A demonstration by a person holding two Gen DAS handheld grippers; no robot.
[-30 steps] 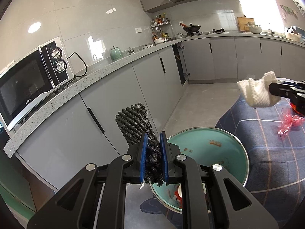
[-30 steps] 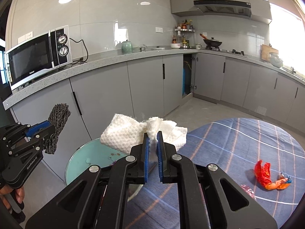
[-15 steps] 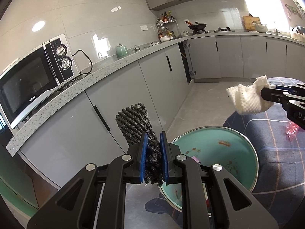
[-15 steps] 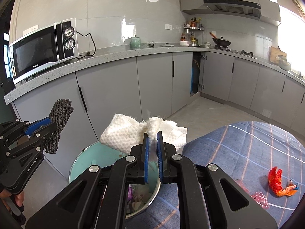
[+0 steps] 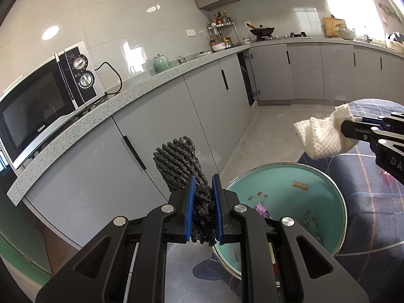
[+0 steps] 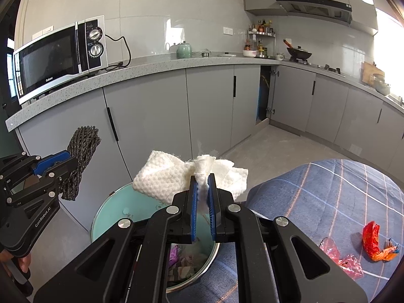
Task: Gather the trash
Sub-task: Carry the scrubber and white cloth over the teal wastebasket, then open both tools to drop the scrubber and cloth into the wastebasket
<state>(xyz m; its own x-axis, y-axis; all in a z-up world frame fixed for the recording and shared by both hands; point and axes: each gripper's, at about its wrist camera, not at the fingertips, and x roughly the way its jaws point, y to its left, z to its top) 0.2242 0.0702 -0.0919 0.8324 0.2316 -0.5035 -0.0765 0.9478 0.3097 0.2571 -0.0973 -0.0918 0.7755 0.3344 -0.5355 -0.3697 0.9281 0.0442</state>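
My left gripper (image 5: 203, 185) is shut on a dark grey crumpled mesh wad (image 5: 178, 160), held up above and left of the teal trash bin (image 5: 298, 176). That wad also shows in the right wrist view (image 6: 80, 149). My right gripper (image 6: 202, 184) is shut on a white paper towel (image 6: 161, 176), held over the open bin (image 6: 113, 212), which has trash inside. The towel also shows in the left wrist view (image 5: 320, 136). An orange wrapper (image 6: 373, 240) and a pink wrapper (image 6: 346, 260) lie on the blue plaid tablecloth (image 6: 328, 189).
Grey kitchen cabinets (image 6: 209, 106) and a countertop with a microwave (image 6: 60, 55) stand behind the bin. The bin stands on the floor beside the table edge. A cabinet door at the corner is ajar (image 6: 263, 96).
Both grippers have kept their hold. The right gripper with the towel has moved left, from over the table to over the bin. The left gripper has stayed near the bin.
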